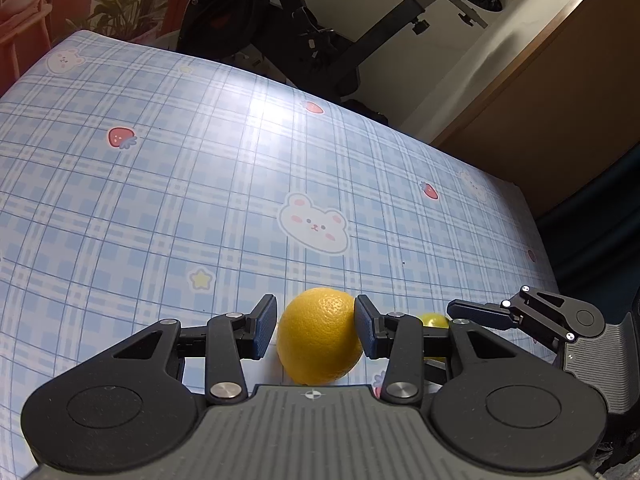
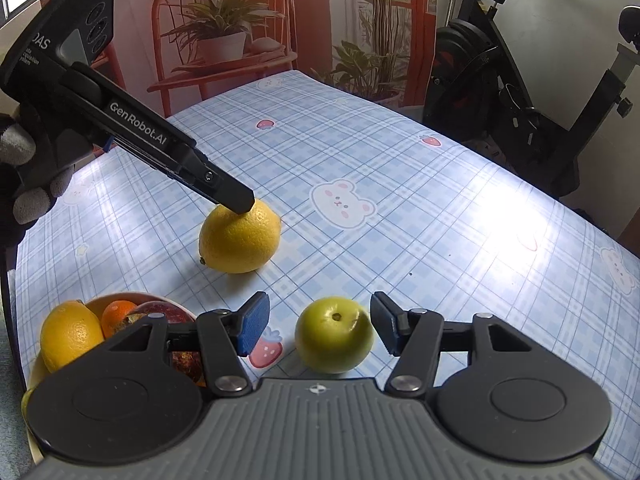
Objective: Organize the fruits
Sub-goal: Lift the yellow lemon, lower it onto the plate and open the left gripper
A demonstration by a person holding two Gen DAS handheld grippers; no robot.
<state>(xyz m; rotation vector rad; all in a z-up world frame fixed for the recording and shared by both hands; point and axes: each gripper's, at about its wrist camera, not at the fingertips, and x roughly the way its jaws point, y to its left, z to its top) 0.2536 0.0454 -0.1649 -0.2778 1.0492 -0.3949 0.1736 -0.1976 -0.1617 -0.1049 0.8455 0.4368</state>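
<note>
A yellow lemon (image 1: 320,336) rests on the blue plaid tablecloth (image 1: 160,200), with my left gripper (image 1: 316,308) shut on it, a blue pad against each side. From the right wrist view, the left gripper (image 2: 240,202) reaches down over that lemon (image 2: 240,240). A round green fruit (image 2: 334,334) stands on the cloth between the fingers of my right gripper (image 2: 319,308). Its right pad is close against the fruit and its left pad stands clear, so it is open. A pale bowl (image 2: 116,298) at the lower left holds another lemon (image 2: 70,334), an orange (image 2: 118,316) and a red fruit (image 2: 168,312).
A gloved hand (image 2: 32,184) holds the left gripper. Beyond the table's far edge are an exercise bike (image 2: 500,80), a red chair with a potted plant (image 2: 224,40) and a wooden cabinet (image 1: 540,100). The right gripper (image 1: 460,312) shows beside the green fruit (image 1: 434,320).
</note>
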